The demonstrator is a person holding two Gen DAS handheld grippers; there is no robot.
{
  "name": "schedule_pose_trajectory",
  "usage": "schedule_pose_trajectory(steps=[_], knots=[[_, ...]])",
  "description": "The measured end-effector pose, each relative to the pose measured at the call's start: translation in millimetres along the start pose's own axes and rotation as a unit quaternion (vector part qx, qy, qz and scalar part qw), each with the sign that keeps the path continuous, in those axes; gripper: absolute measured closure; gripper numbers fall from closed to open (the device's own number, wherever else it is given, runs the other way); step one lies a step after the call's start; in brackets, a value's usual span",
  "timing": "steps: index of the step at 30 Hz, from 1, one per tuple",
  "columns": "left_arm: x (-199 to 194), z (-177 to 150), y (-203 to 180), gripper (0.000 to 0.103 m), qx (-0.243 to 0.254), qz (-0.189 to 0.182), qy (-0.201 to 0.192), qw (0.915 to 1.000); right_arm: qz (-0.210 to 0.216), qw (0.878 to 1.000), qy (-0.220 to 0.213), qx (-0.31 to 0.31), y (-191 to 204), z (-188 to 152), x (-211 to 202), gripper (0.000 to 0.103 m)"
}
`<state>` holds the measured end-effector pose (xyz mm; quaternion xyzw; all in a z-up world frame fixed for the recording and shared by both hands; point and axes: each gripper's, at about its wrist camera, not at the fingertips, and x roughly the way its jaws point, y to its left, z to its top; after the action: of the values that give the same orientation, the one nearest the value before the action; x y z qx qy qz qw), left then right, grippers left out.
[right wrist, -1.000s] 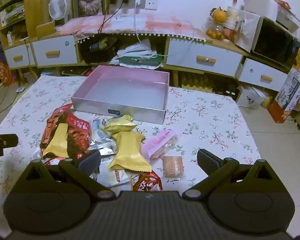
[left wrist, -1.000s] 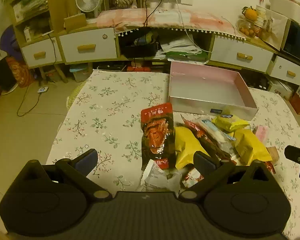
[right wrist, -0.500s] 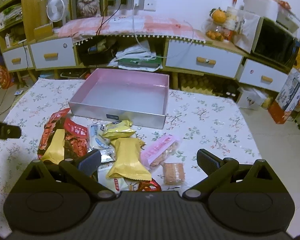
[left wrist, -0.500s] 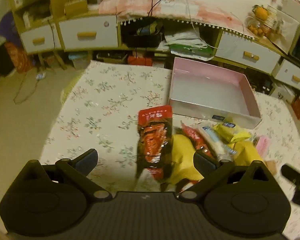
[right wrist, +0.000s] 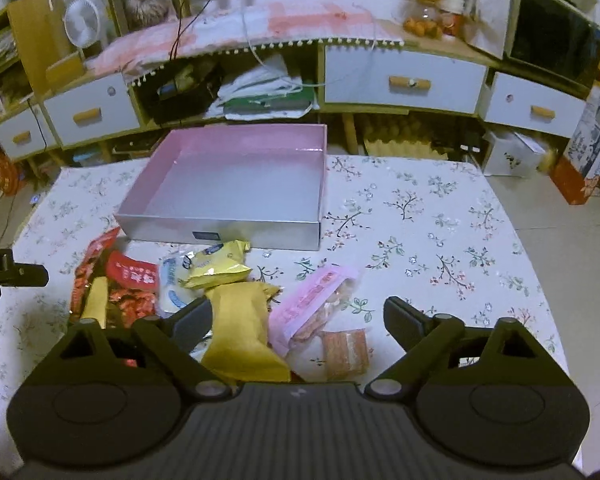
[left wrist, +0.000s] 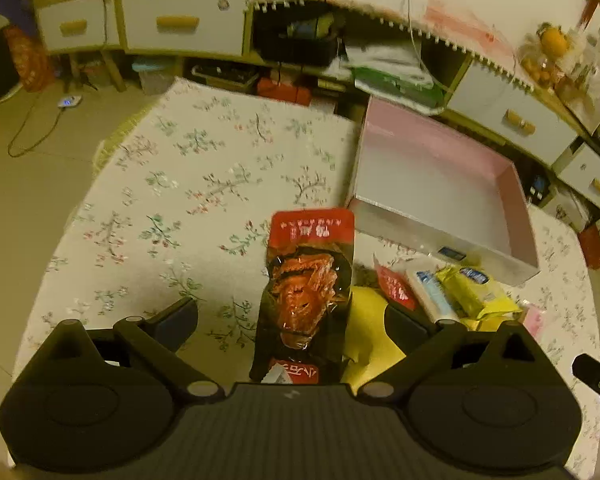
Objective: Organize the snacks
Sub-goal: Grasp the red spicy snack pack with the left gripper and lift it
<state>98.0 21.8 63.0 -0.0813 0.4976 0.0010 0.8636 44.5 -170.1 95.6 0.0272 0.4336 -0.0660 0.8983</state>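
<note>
Snacks [right wrist: 236, 312] lie heaped on the floral cloth [right wrist: 440, 220], just in front of the pink box [right wrist: 236, 184]. The right gripper [right wrist: 298, 316] has its jaws apart and closing, pads touching nothing; between them lie a yellow pack [right wrist: 240, 332], a pink pack [right wrist: 312, 300] and a small orange pack [right wrist: 346, 352]. The left gripper [left wrist: 292, 322] is spread wide over a red pack [left wrist: 306, 292], pads clear of it. From there the box sits at two o'clock, more packs at three. Drawers [right wrist: 404, 80] stand at twelve, beyond the table.
</note>
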Motion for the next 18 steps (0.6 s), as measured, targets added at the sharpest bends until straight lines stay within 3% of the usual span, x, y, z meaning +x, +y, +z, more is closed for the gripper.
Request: schedule_pose_trajectory(steps=[6,10,18], knots=[[36,5,-6,0.002,0.028,0.013,0.026,0.9992,0.051,0.998,0.030,0.003,2,0,20,0.022],[64,11,2,0.001,0.003,0.001,0.049,0.9988,0.069,0.996,0.047,0.001,3,1,31,0.027],[86,15,22,0.000,-0.042,-0.034,0.046,0.9975,0.078,0.991,0.096,-0.047,25,-4,64,0.039]])
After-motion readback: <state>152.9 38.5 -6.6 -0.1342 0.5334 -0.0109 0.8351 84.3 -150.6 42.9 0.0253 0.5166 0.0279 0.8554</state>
